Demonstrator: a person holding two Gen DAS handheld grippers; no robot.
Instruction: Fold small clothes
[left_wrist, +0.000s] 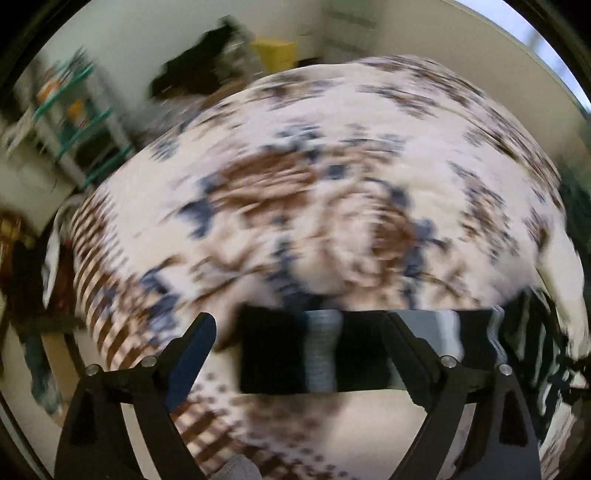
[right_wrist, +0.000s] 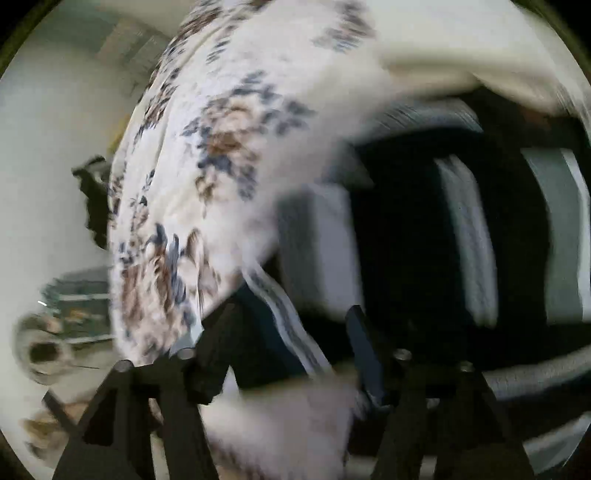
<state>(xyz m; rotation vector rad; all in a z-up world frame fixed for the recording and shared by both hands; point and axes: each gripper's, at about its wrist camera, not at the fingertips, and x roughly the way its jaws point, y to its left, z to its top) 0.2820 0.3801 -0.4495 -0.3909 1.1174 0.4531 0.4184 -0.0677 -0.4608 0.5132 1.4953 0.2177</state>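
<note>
A black garment with grey and white stripes (left_wrist: 321, 354) lies on a white bedspread with brown and blue flowers (left_wrist: 314, 177). Both views are blurred by motion. My left gripper (left_wrist: 299, 328) is open, its fingers either side of the garment's near part, with no grip on it that I can see. In the right wrist view the same striped garment (right_wrist: 461, 229) fills the right half. My right gripper (right_wrist: 288, 321) is open, with a striped edge of cloth (right_wrist: 284, 317) lying between its fingers. White fabric (right_wrist: 280, 417) shows below them.
A teal shelf unit (left_wrist: 85, 122) with small items stands at the far left beyond the bed. A dark object (left_wrist: 199, 70) and a yellow box (left_wrist: 275, 51) stand by the back wall. More striped cloth (left_wrist: 546, 350) lies at the right. The bedspread also shows in the right wrist view (right_wrist: 207, 155).
</note>
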